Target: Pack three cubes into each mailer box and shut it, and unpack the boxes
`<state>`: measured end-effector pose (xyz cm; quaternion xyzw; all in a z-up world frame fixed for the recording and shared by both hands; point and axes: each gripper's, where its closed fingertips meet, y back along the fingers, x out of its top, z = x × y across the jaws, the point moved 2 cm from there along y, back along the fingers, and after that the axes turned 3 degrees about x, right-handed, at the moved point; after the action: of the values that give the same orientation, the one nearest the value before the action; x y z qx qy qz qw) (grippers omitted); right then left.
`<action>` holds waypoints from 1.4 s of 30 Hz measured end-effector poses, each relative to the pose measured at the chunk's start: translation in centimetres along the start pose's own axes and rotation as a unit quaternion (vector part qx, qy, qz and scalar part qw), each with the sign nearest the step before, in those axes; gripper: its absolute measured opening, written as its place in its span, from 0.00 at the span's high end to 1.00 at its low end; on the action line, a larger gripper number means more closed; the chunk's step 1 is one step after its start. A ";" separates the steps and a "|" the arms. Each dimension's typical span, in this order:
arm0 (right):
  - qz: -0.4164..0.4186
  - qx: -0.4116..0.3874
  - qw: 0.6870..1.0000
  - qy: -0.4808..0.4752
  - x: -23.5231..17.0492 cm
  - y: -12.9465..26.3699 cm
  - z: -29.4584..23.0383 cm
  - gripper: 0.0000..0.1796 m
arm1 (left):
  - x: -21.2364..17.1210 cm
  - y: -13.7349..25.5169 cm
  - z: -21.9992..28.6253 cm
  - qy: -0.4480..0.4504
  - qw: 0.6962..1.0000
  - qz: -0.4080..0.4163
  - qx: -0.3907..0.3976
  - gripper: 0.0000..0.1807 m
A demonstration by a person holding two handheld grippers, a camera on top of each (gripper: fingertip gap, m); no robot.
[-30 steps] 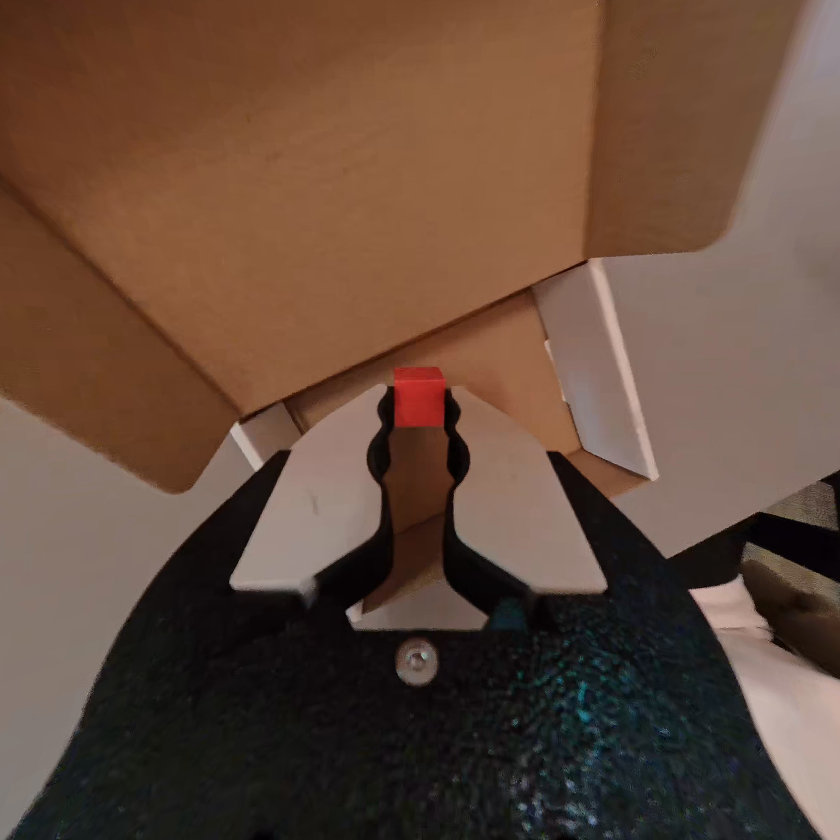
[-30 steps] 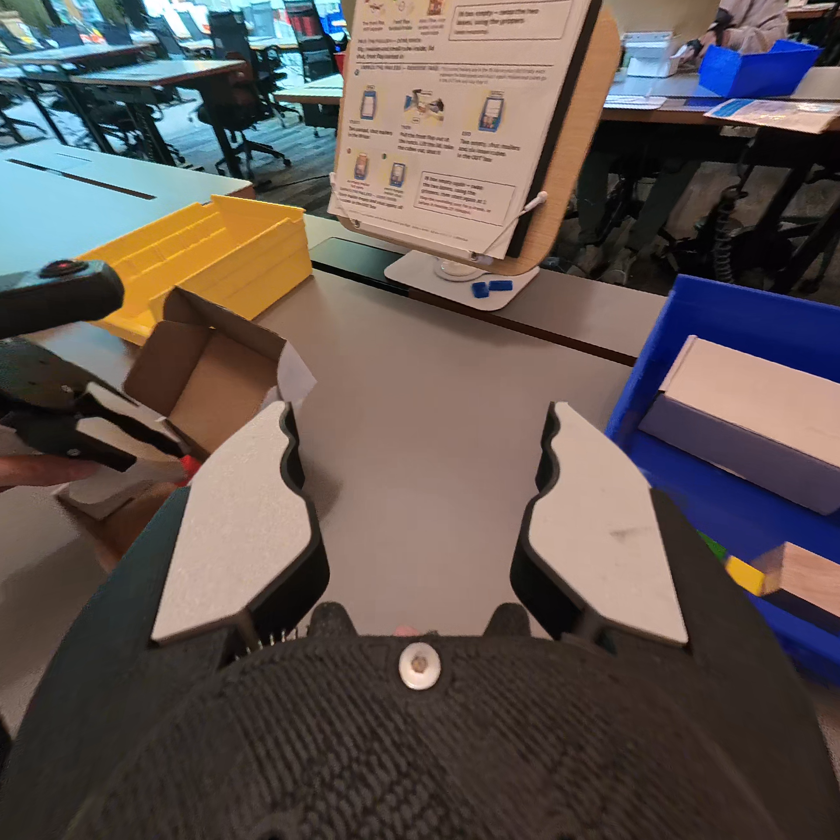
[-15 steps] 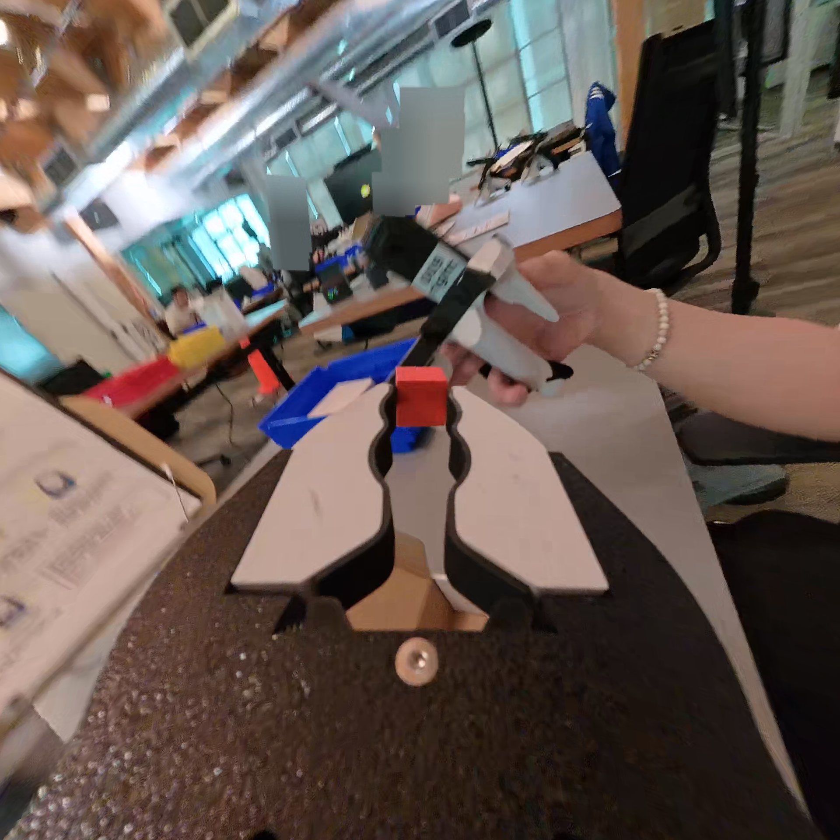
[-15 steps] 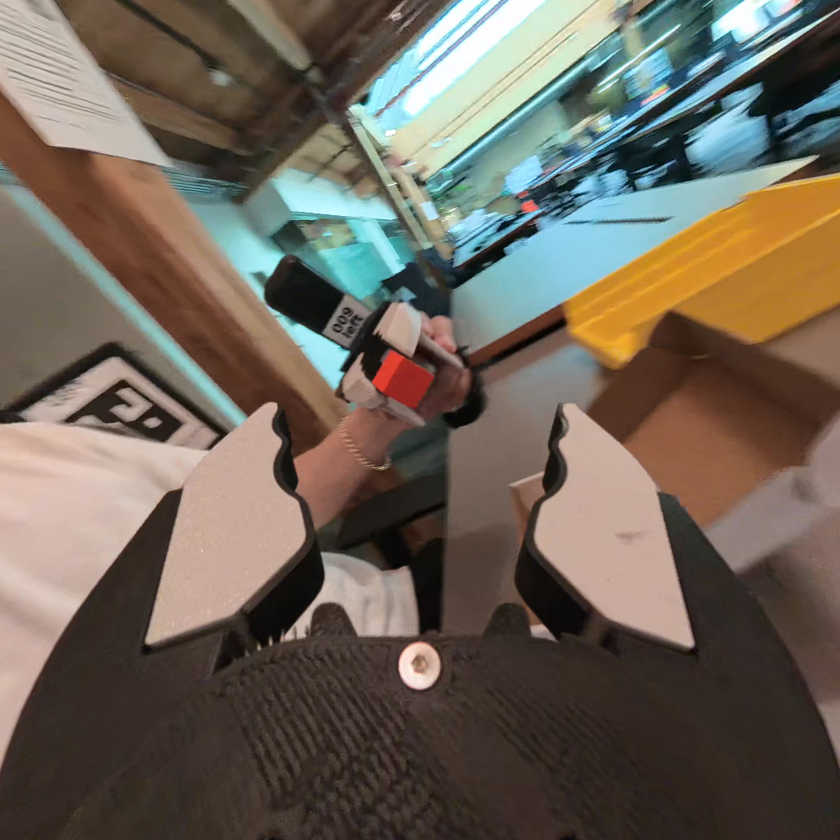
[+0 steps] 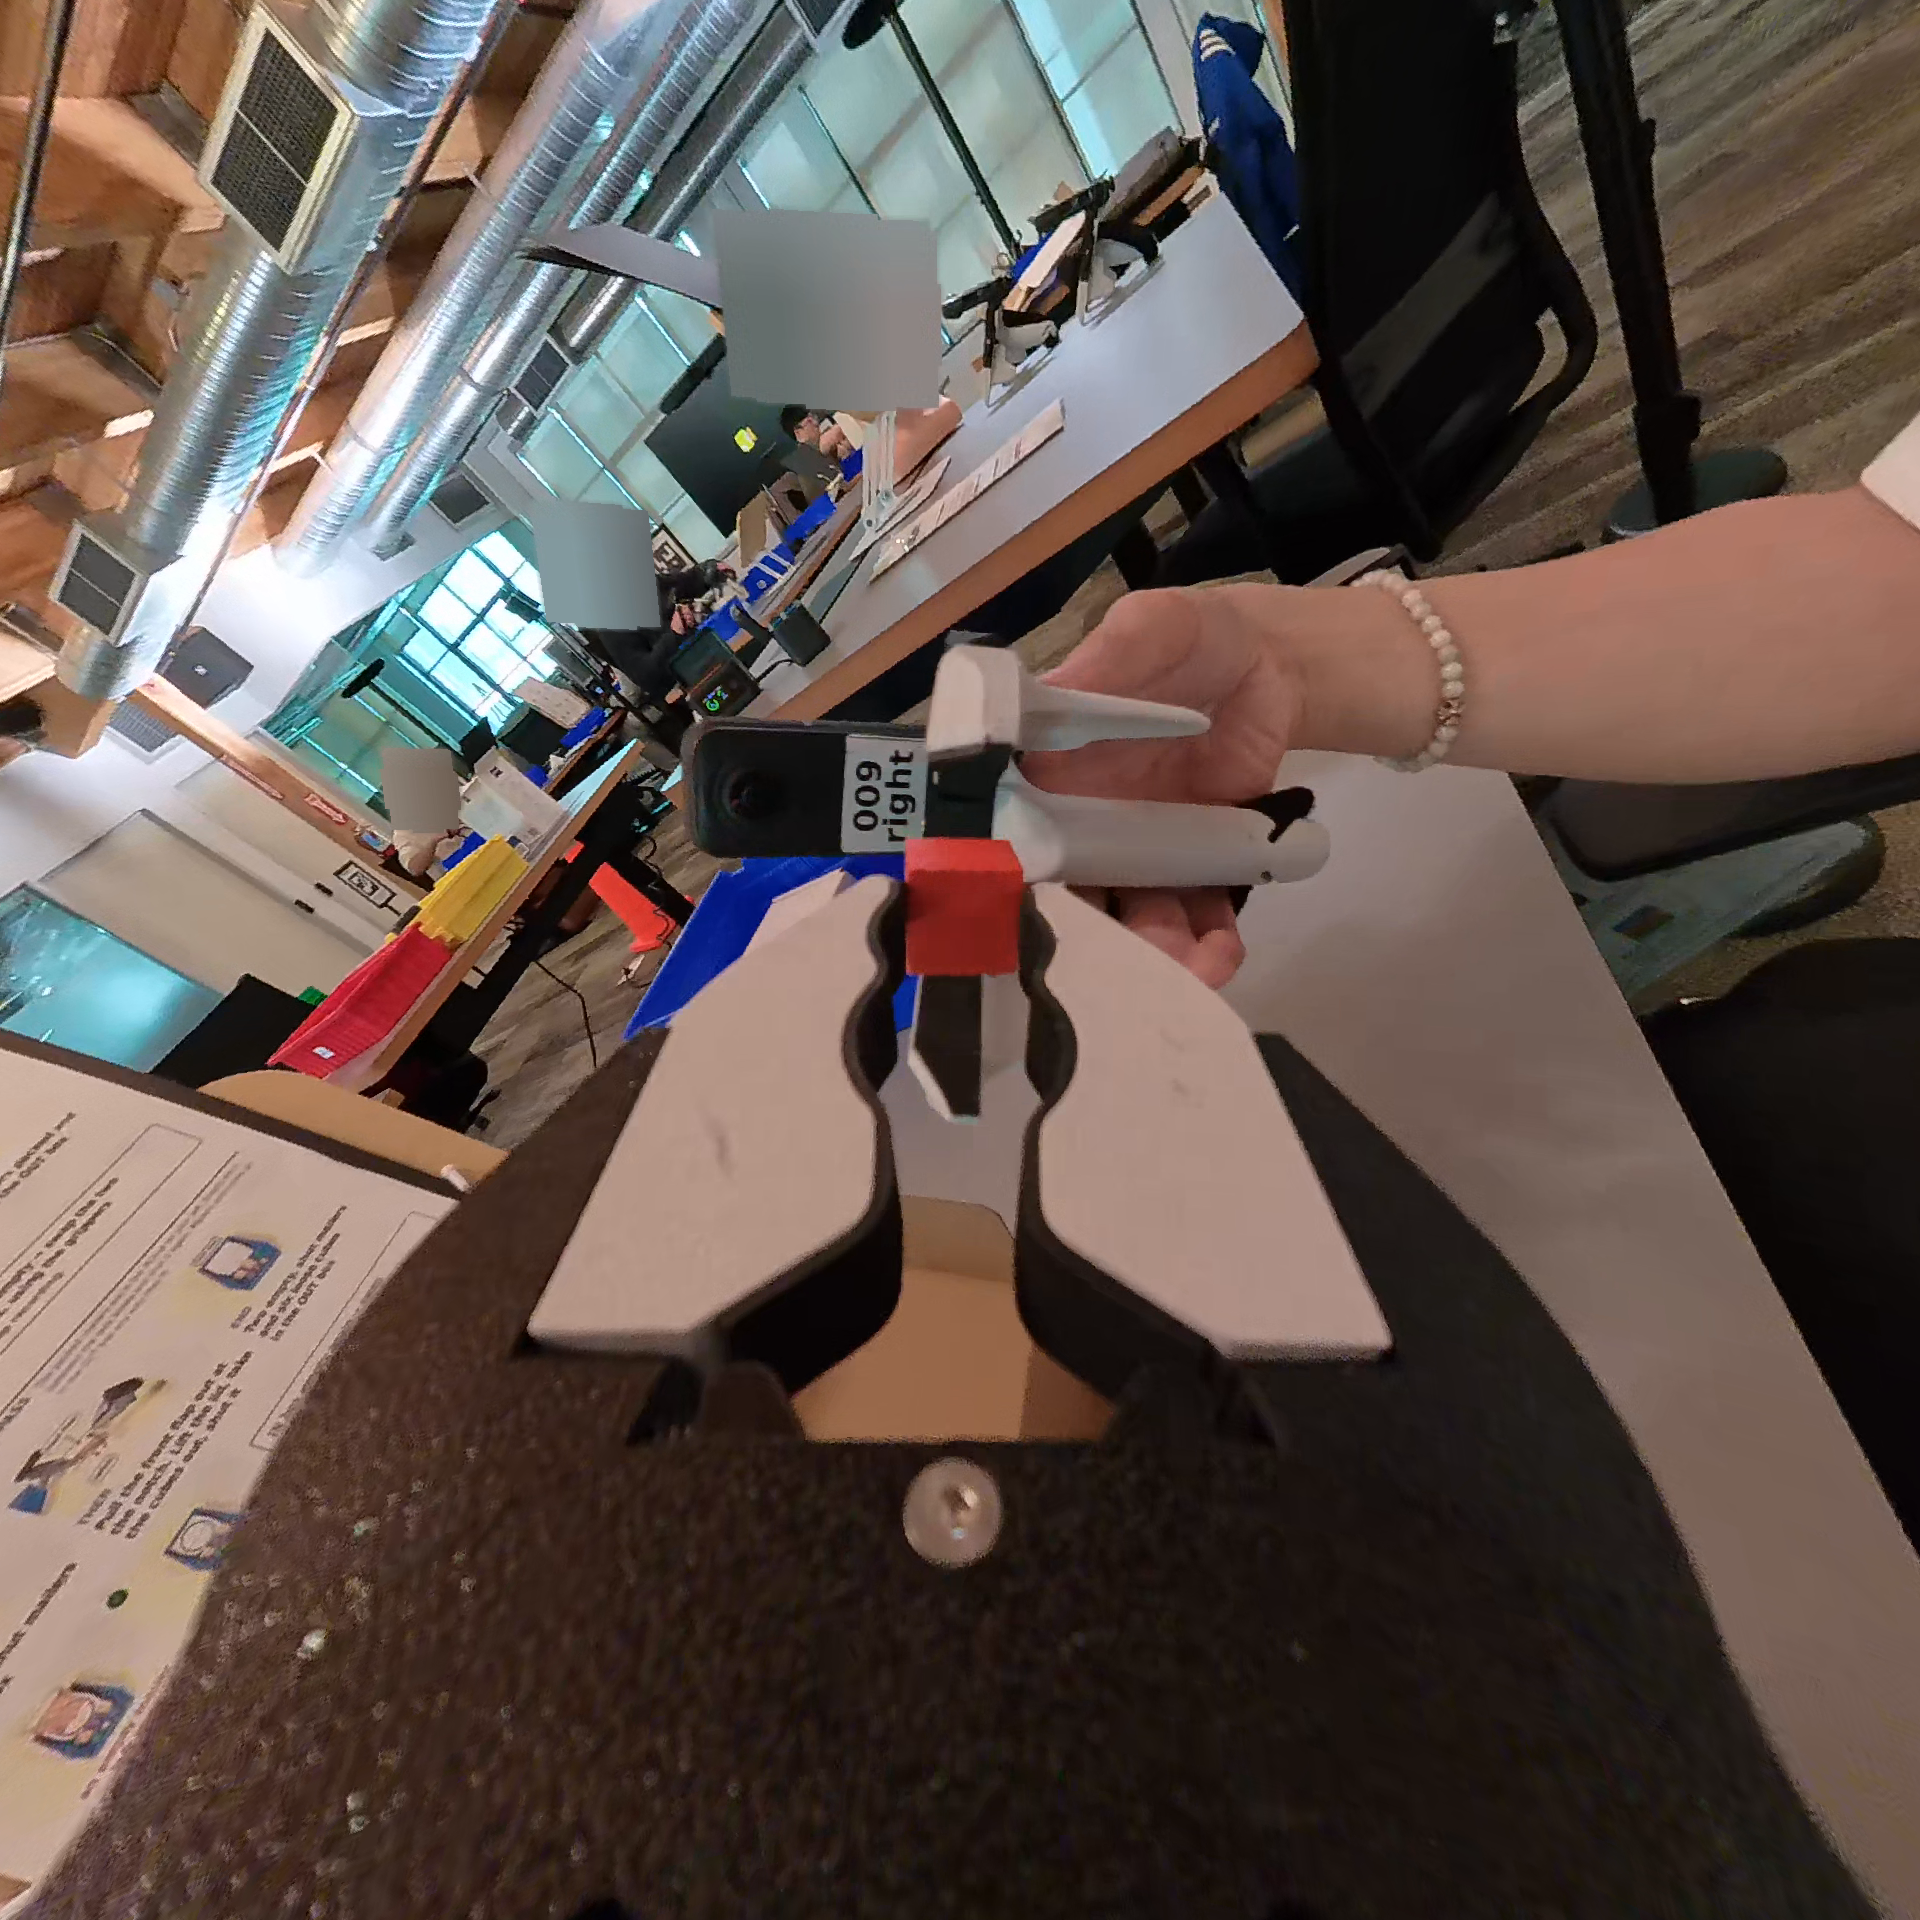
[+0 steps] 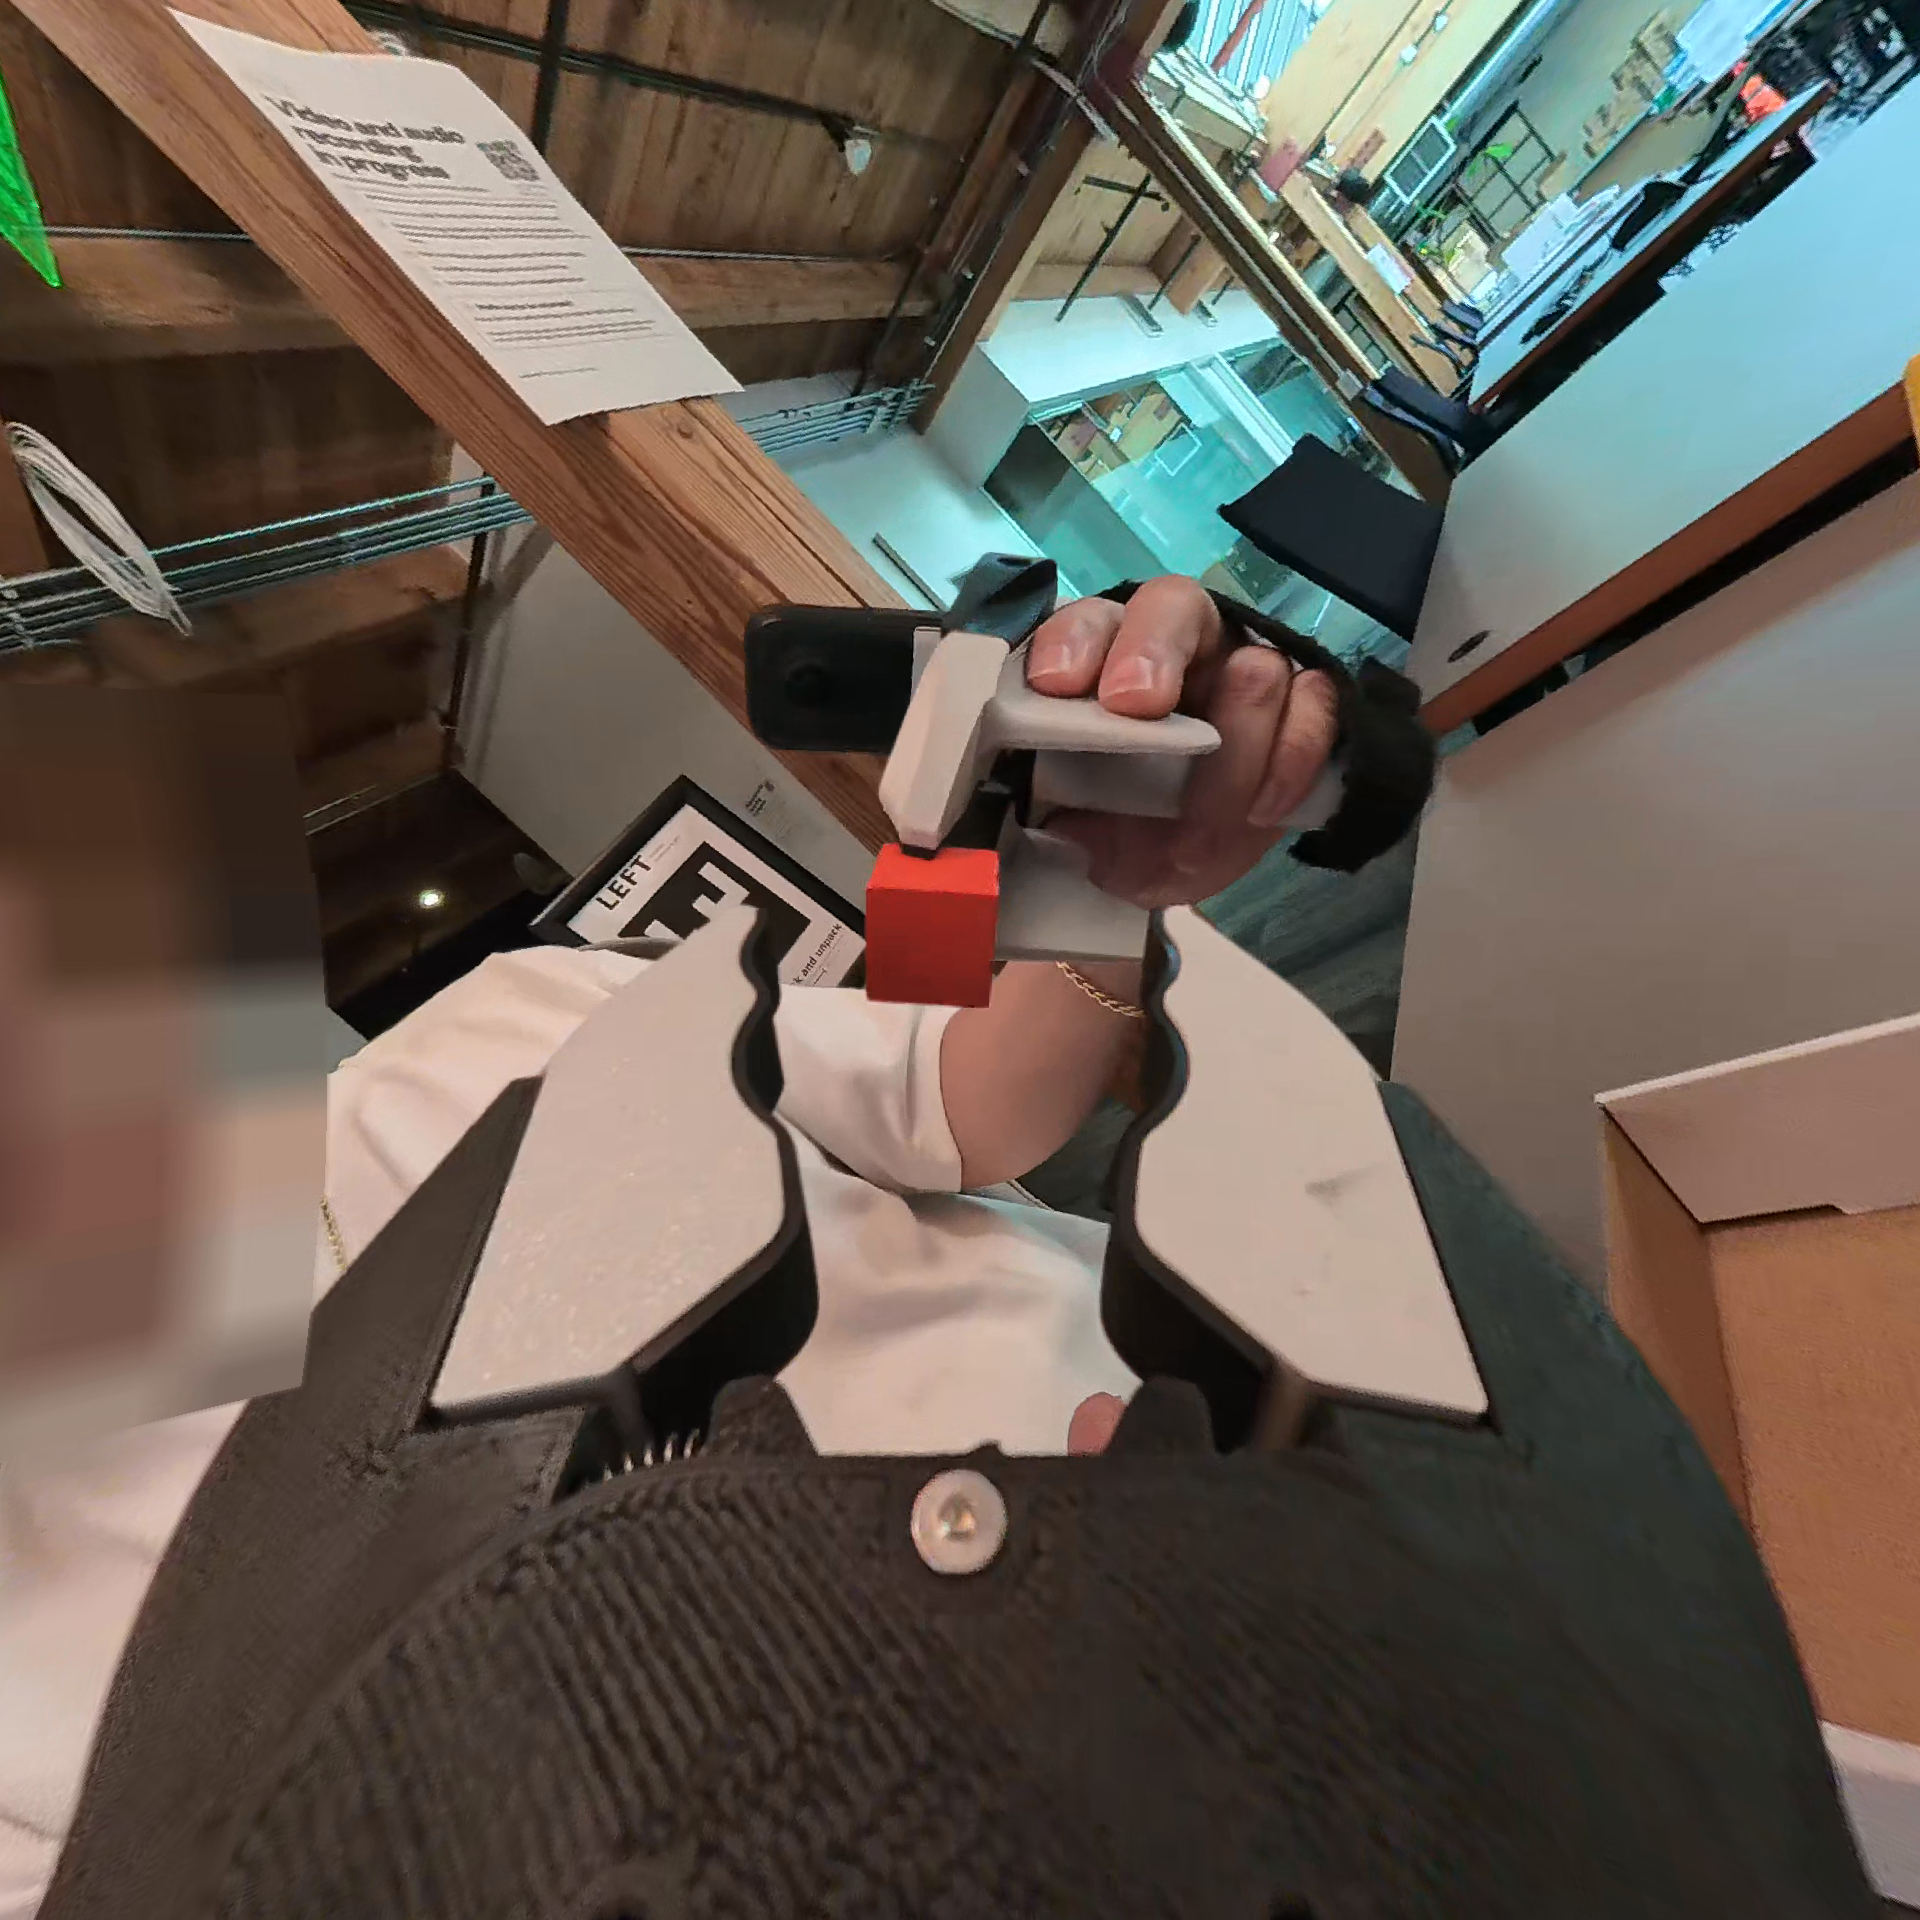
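Left gripper point(image 5: 958, 925): pinching red cube point(image 5: 961, 907) at fingertips, mid-air.
Right gripper point(image 6: 956, 997): facing it, jaws gaping wide, gripping nothing.

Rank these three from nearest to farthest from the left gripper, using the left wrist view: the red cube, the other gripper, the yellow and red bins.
1. Red cube: clamped at the tips of the left gripper.
2. Other gripper: just beyond the cube, held in a hand from the right.
3. Yellow and red bins: far off to the left, on a background table.
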<state>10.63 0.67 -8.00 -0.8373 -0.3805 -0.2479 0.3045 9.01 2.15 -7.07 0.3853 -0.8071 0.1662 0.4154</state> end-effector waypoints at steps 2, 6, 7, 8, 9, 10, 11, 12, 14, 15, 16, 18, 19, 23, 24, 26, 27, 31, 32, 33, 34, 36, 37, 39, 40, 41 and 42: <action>0.003 0.000 1.000 -0.007 0.0 0.2 0.1 0.69 | -0.3 -0.1 0.2 -0.003 1.000 -0.005 0.000 0.89; -0.009 0.004 1.000 -0.009 -0.1 0.4 0.2 0.88 | -0.7 -0.3 0.1 -0.005 1.000 -0.011 0.013 0.89; -0.007 -0.001 1.000 -0.013 0.1 0.5 0.2 0.88 | -0.8 -0.3 0.0 0.000 1.000 -0.015 0.021 0.87; -0.002 -0.010 1.000 -0.007 0.3 0.6 0.4 0.88 | -1.0 -0.4 -0.3 0.010 0.999 -0.022 0.036 0.86; 0.004 -0.021 1.000 0.004 0.7 0.8 0.5 0.88 | -1.1 -0.4 -0.6 0.020 0.998 -0.026 0.053 0.84; 0.013 -0.040 0.999 0.015 1.1 1.3 0.7 0.88 | -1.2 -0.3 -1.1 0.030 0.996 -0.027 0.078 0.82; 0.027 -0.070 0.997 0.027 1.8 2.2 0.9 0.88 | -1.4 0.0 -1.6 0.039 0.993 -0.030 0.108 0.80; 0.044 -0.110 0.992 0.046 2.6 3.4 1.1 0.88 | -1.7 0.4 -2.2 0.045 0.989 -0.038 0.139 0.79; 0.074 -0.234 0.965 0.095 4.2 7.6 1.6 0.88 | -3.3 1.5 -2.9 0.060 0.977 -0.084 0.188 0.79; 0.089 -0.310 0.939 0.119 5.0 10.5 1.7 0.88 | -4.3 2.1 -2.9 0.079 0.970 -0.116 0.197 0.79; 0.105 -0.390 0.904 0.141 5.6 14.0 1.5 0.88 | -5.5 2.8 -2.7 0.107 0.961 -0.153 0.204 0.79; 0.126 -0.546 0.811 0.166 6.4 21.6 0.5 0.88 | -7.8 4.4 -2.3 0.164 0.937 -0.214 0.223 0.79; 0.131 -0.612 0.761 0.172 6.7 25.4 -0.1 0.88 | -8.8 5.0 -2.1 0.186 0.928 -0.229 0.227 0.78; 0.099 -0.729 0.667 0.117 7.5 36.1 0.3 0.88 | -11.4 5.5 -1.1 0.260 0.908 -0.227 0.239 0.78; 0.084 -0.737 0.664 0.089 7.4 37.6 1.2 0.88 | -11.9 5.3 -0.7 0.277 0.905 -0.227 0.231 0.78; 0.049 -0.758 0.650 0.032 6.8 40.2 3.0 0.88 | -13.1 4.9 0.3 0.298 0.897 -0.249 0.213 0.78; 0.033 -0.765 0.643 0.013 6.6 41.1 4.0 0.88 | -13.8 4.9 0.8 0.298 0.893 -0.269 0.204 0.77; -0.037 -0.754 0.651 -0.083 4.5 42.0 7.4 0.88 | -16.3 5.8 1.9 0.269 0.872 -0.365 0.185 0.74; -0.047 -0.754 0.648 -0.100 4.1 42.1 7.8 0.88 | -16.7 6.0 2.0 0.261 0.868 -0.380 0.183 0.74; -0.056 -0.757 0.641 -0.110 3.8 42.3 8.2 0.88 | -16.9 6.2 2.0 0.256 0.867 -0.387 0.182 0.74; -0.062 -0.758 0.639 -0.111 3.8 42.4 8.6 0.88 | -17.0 6.2 2.0 0.257 0.868 -0.384 0.181 0.74; -0.074 -0.745 0.651 -0.121 3.3 41.9 9.1 0.81 | -16.8 6.0 2.0 0.279 0.871 -0.363 0.176 0.73; -0.072 -0.750 0.646 -0.123 3.3 42.0 8.9 0.73 | -16.6 6.0 1.9 0.294 0.871 -0.352 0.177 0.73; -0.049 -0.768 0.633 -0.089 4.3 41.7 7.9 0.61 | -16.5 6.4 1.4 0.323 0.866 -0.336 0.184 0.73; -0.035 -0.768 0.636 -0.062 4.9 40.9 7.0 0.61 | -16.6 6.7 1.0 0.334 0.862 -0.331 0.191 0.73; -0.023 -0.764 0.644 -0.029 5.6 39.5 6.1 0.61 | -16.8 7.1 0.5 0.342 0.857 -0.328 0.201 0.73; -0.013 -0.756 0.654 0.011 6.4 37.7 5.1 0.62 | -17.0 7.5 -0.1 0.348 0.852 -0.328 0.213 0.73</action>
<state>45.05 -12.46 -19.58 -0.7704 -0.0690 -0.4632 -0.4326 9.46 15.27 -20.20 0.6237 -0.3811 0.3117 0.6071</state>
